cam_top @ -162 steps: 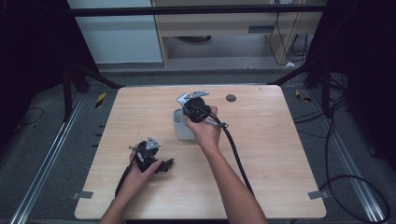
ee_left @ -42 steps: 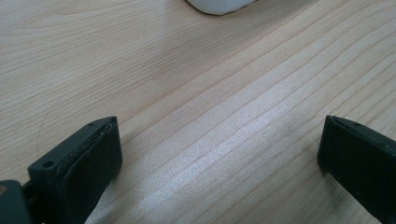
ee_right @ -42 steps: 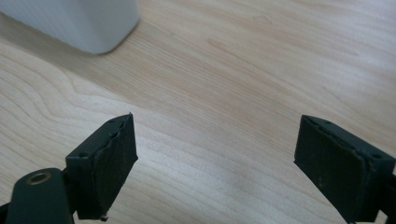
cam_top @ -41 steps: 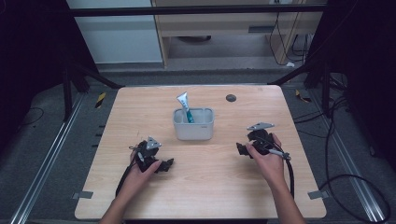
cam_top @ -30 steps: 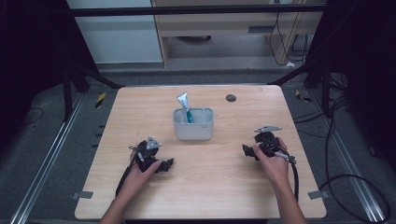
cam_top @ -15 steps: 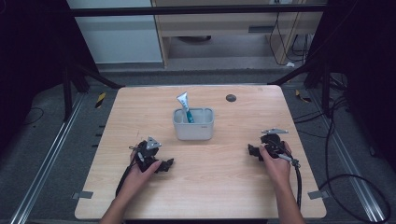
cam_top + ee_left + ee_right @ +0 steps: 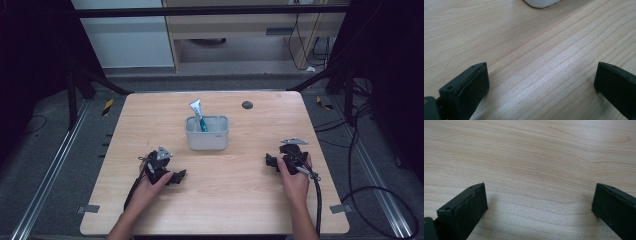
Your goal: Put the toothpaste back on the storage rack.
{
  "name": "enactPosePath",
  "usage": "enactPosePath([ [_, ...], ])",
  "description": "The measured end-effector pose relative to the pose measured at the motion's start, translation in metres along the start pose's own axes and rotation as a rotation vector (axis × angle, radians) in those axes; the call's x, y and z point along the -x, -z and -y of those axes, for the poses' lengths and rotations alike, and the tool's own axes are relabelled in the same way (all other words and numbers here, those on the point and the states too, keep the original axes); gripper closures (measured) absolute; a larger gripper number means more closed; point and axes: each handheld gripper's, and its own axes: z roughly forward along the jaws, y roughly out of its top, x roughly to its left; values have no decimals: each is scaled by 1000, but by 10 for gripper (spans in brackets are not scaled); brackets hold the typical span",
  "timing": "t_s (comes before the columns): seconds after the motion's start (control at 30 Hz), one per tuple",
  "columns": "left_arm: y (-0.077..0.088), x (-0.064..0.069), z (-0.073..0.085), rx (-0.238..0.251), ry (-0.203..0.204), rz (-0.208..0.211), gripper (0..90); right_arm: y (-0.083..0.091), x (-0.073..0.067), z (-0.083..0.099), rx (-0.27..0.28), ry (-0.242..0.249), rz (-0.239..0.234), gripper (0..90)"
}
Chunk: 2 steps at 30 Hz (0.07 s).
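Pale wood grain runs bare under both grippers, and the thing nearest them is a white tub [image 7: 207, 133] with a toothpaste tube [image 7: 196, 113] standing tilted inside it, its flat crimped end sticking up past the rim. The tub sits ahead of the left gripper [image 7: 176, 176] and off toward its right side, near but not touching; in the left gripper view a rounded white corner of the tub [image 7: 541, 3] shows at the top edge beyond the jaws. That gripper rests low on the table [image 7: 240, 200], jaws wide with nothing between them. The right gripper [image 7: 270, 161] lies well apart from the tub, on the table's right part, pointing across toward the left; its jaws have just been opening and stand wide over bare wood [image 7: 531, 170], holding nothing. A small dark disc [image 7: 247, 105] lies beyond the tub, near the far edge.
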Motion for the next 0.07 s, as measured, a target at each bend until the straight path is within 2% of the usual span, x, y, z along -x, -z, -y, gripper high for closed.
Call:
enactPosePath([
  [0.07, 0, 0, 0, 0, 0, 0, 0, 0, 0, 0, 1, -2, 2, 2],
])
